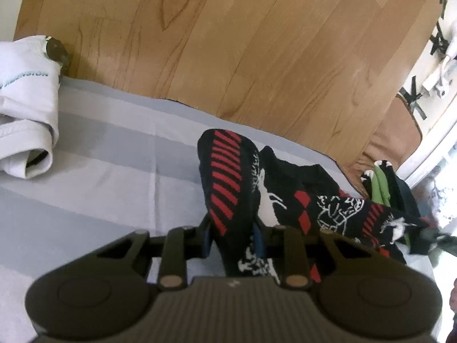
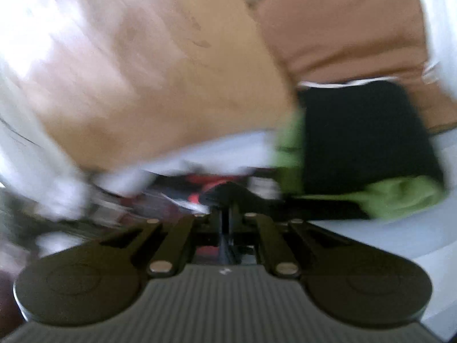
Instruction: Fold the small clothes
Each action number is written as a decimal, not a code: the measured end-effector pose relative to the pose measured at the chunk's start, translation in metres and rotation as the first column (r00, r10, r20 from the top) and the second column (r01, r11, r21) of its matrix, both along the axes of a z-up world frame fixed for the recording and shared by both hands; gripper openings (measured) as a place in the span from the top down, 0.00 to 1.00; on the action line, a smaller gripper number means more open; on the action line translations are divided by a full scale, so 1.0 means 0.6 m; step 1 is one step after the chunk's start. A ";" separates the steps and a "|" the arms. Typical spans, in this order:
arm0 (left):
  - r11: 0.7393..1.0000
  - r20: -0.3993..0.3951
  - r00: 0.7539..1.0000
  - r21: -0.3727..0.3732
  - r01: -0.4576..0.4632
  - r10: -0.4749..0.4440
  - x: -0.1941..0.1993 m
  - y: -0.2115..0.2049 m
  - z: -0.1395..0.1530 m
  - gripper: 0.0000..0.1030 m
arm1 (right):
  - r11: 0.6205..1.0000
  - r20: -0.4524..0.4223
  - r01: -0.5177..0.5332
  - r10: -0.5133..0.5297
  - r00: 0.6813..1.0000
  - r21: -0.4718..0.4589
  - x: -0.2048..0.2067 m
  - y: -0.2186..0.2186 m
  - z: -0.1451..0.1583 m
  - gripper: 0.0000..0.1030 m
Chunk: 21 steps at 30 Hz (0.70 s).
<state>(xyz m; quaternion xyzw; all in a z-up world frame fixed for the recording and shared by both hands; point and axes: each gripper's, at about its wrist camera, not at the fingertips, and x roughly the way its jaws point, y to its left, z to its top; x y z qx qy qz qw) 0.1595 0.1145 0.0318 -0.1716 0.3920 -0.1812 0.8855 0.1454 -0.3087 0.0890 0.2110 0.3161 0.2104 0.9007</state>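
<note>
A black sock with red stripes and white deer lies on the grey striped cloth. My left gripper is shut on this sock, with the fabric bunched between its fingers. A second sock of the same pattern stretches to the right. The right wrist view is blurred. My right gripper is shut on a dark bit of patterned sock fabric. A black and green garment lies just beyond it, and it also shows in the left wrist view.
A folded white garment with teal lettering lies at the left on the cloth. The cloth's far edge meets a wooden floor. A brown cushion lies at the far right.
</note>
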 end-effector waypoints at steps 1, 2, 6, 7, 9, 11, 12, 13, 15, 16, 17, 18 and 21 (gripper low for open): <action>1.000 -0.002 1.000 -0.007 -0.003 0.003 -0.001 0.006 -0.002 0.74 | 0.997 -0.004 -0.041 0.041 0.999 0.070 -0.007 -0.005 0.011 0.93; 1.000 -0.013 1.000 -0.012 -0.012 0.012 0.004 0.007 -0.005 0.72 | 0.993 -0.011 -0.058 0.060 0.998 0.107 -0.010 -0.008 0.017 0.92; 0.998 -0.034 0.998 -0.025 -0.060 0.060 0.015 0.010 -0.027 0.62 | 0.977 -0.085 0.145 -0.159 0.984 -0.154 0.018 -0.016 -0.005 0.65; 0.998 -0.027 0.998 -0.030 -0.058 0.058 0.014 0.010 -0.028 0.61 | 0.943 -0.081 0.230 -0.256 0.963 -0.241 0.024 -0.019 -0.016 0.61; 0.999 0.004 0.999 -0.021 -0.044 0.044 0.006 0.006 -0.028 0.49 | 0.928 -0.066 0.287 -0.310 0.948 -0.238 0.017 -0.034 -0.030 0.61; 0.999 0.038 0.999 -0.011 -0.033 0.033 -0.004 0.003 -0.030 0.44 | 0.965 -0.050 0.242 -0.248 0.968 -0.096 -0.006 -0.047 -0.035 0.52; 0.999 0.043 0.999 -0.006 -0.033 0.033 -0.006 0.001 -0.029 0.41 | 0.967 -0.034 0.237 -0.241 0.970 -0.090 -0.013 -0.046 -0.034 0.49; 0.999 0.047 0.998 -0.006 -0.034 0.035 -0.009 0.000 -0.026 0.40 | 0.961 -0.013 0.246 -0.250 0.968 -0.127 -0.018 -0.039 -0.034 0.46; 0.998 0.082 0.996 -0.042 -0.038 0.042 -0.019 0.004 -0.012 0.40 | 0.943 -0.008 0.261 -0.268 0.963 -0.206 -0.020 -0.024 -0.036 0.46; 0.996 0.107 0.993 -0.081 -0.039 0.048 -0.026 0.011 -0.001 0.39 | 0.944 -0.026 0.267 -0.277 0.960 -0.195 -0.020 -0.026 -0.040 0.46; 0.992 0.128 0.990 -0.118 -0.035 0.050 -0.032 0.012 0.007 0.35 | 0.946 -0.042 0.278 -0.289 0.956 -0.167 -0.019 -0.032 -0.042 0.45; 0.986 0.151 0.987 -0.164 -0.022 0.047 -0.039 0.017 0.015 0.30 | 0.946 -0.058 0.299 -0.308 0.950 -0.122 -0.024 -0.041 -0.048 0.45; 0.967 0.178 0.984 -0.252 0.048 -0.002 -0.048 0.016 0.022 0.27 | 0.922 -0.114 0.386 -0.382 0.917 0.015 -0.029 -0.064 -0.078 0.45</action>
